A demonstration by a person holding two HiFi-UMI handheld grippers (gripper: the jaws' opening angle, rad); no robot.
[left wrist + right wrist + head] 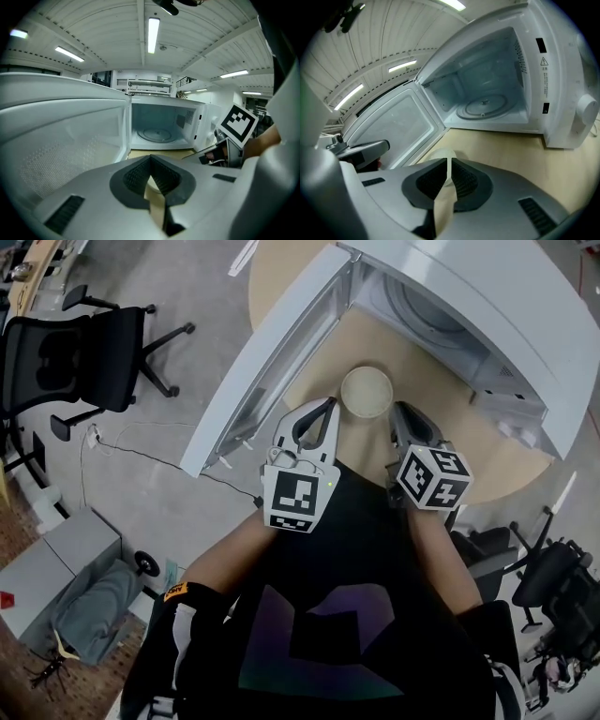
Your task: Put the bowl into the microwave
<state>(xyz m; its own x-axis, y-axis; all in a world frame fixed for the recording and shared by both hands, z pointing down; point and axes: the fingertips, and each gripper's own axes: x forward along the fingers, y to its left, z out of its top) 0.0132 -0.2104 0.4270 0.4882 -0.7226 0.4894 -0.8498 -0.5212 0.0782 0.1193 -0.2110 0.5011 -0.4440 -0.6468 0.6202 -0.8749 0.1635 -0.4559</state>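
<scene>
Cream bowl [366, 391] near left claw [329, 403] and right claw [402, 408], both pressed together, empty.

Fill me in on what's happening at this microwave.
A person holds tongs in each hand above a wooden table. The microwave stands with its door swung open and its turntable bare. The cream bowl sits on the table in front of the opening, between the left tongs and right tongs. Both are shut and empty; the bowl is not yet gripped.
</scene>
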